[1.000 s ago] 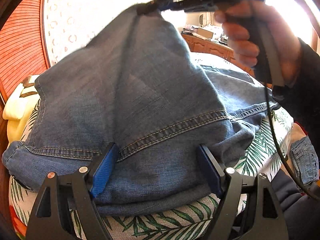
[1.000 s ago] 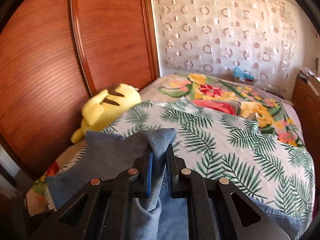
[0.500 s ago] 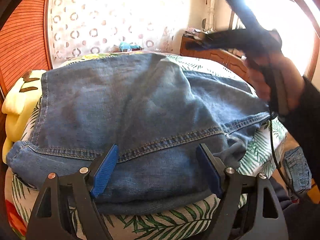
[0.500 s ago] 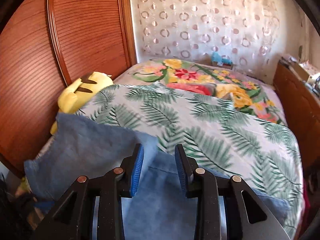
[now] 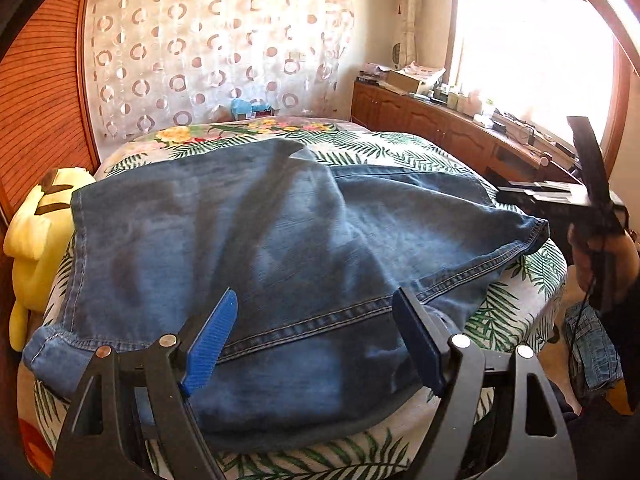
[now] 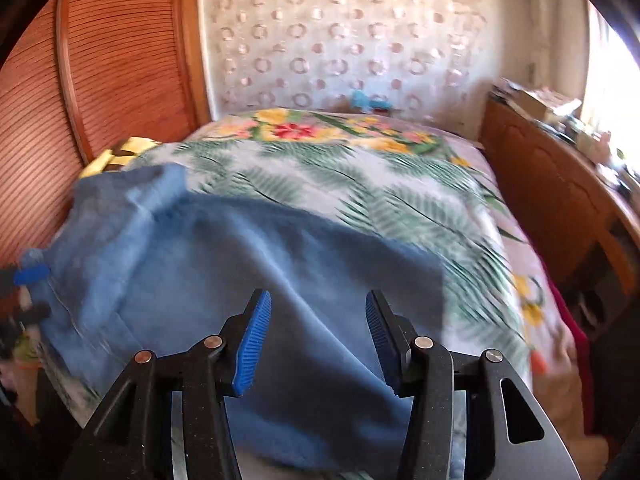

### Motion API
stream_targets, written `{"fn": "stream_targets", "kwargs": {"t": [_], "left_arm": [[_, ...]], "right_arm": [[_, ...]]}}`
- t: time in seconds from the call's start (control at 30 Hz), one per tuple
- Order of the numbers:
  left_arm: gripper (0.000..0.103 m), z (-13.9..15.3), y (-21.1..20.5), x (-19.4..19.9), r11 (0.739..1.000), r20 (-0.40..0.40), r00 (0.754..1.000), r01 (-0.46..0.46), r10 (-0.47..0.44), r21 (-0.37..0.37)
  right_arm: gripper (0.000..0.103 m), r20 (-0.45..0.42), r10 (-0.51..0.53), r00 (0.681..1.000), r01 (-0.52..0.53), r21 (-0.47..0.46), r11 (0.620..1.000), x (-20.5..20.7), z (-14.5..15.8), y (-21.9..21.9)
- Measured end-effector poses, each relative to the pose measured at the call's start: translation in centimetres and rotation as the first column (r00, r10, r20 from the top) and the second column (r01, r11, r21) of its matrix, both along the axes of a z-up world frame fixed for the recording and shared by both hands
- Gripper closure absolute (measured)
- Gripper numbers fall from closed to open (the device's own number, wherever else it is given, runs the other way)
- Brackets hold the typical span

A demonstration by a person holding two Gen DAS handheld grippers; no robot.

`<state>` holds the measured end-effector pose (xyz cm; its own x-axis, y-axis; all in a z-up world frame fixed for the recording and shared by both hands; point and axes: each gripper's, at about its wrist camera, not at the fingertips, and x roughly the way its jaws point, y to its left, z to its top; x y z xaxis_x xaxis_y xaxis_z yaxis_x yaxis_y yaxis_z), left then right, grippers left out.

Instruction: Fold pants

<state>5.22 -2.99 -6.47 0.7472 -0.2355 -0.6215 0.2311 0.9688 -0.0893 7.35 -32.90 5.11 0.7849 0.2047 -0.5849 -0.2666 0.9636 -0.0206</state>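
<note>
So taking the bed as the reference point: hard against its left edge sits a yellow plush toy, squeezed between the mattress and the slatted wooden wardrobe door. The pants, blue denim jeans, are lying across the near half of the bed on the palm-leaf bedspread, folded over on themselves with a stitched hem running diagonally across the front and a raised crease through the middle. The left gripper hovers at the bed's near edge with its blue-padded fingers spread wide over the denim, not pinching anything. In the right wrist view the right gripper is also spread wide open over the jeans, nothing between the pads, though that shot is pretty motion-blurred so fine detail is mush. From the left camera you can see the right gripper off the bed's right side, gripped by the person's hand, clear of the fabric. At the head of the bed there's a sheer curtain with ring patterns, and along the bed's right side runs a wooden sideboard cluttered with boxes and small stuff, under a bright window.
</note>
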Motion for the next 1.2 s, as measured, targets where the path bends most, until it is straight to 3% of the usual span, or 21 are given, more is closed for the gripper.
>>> {"fn": "stream_targets", "kwargs": {"t": [0.27, 0.6, 0.87, 0.9, 0.93, 1.0, 1.1, 1.2], "left_arm": [[0.023, 0.2, -1.2, 0.3, 1.0, 0.0, 1.0, -0.001, 0.001, 0.0], [0.023, -1.3, -1.7, 0.9, 1.0, -0.061, 0.998, 0.015, -0.013, 0.025], [0.023, -1.8, -1.3, 0.7, 1.0, -0.064, 0.998, 0.003, -0.002, 0.01], [0.023, -1.7, -1.3, 0.6, 1.0, -0.063, 0.998, 0.002, -0.001, 0.01], [0.023, -1.5, -1.2, 0.5, 1.0, -0.058, 0.998, -0.001, 0.001, 0.011], [0.023, -1.1, -0.9, 0.4, 1.0, -0.045, 0.999, -0.01, 0.011, 0.01], [0.023, -0.2, -0.2, 0.1, 1.0, -0.025, 0.999, -0.029, 0.028, -0.004], [0.023, 0.8, 0.8, -0.3, 0.999, 0.0, 0.999, -0.049, 0.049, -0.01]], "right_arm": [[0.051, -0.049, -0.092, 0.995, 0.093, 0.018, 0.996, -2.8, -1.8, -4.3], [0.051, -0.114, -0.097, 0.989, 0.103, 0.048, 0.994, -3.2, -2.8, -4.8], [0.049, -0.099, -0.107, 0.989, 0.112, 0.044, 0.993, -3.7, -3.2, -5.3], [0.056, -0.096, -0.099, 0.99, 0.103, 0.043, 0.994, -4.0, -3.3, -5.3], [0.075, -0.098, -0.076, 0.992, 0.082, 0.054, 0.995, -4.0, -3.4, -4.8], [0.092, -0.12, -0.027, 0.992, 0.038, 0.093, 0.995, -4.1, -3.3, -4.4], [0.095, -0.067, 0.005, 0.998, 0.002, 0.104, 0.995, -4.3, -1.6, -4.0], [0.095, 0.018, 0.057, 0.998, -0.059, 0.126, 0.99, -4.8, 1.9, -3.0]]}}
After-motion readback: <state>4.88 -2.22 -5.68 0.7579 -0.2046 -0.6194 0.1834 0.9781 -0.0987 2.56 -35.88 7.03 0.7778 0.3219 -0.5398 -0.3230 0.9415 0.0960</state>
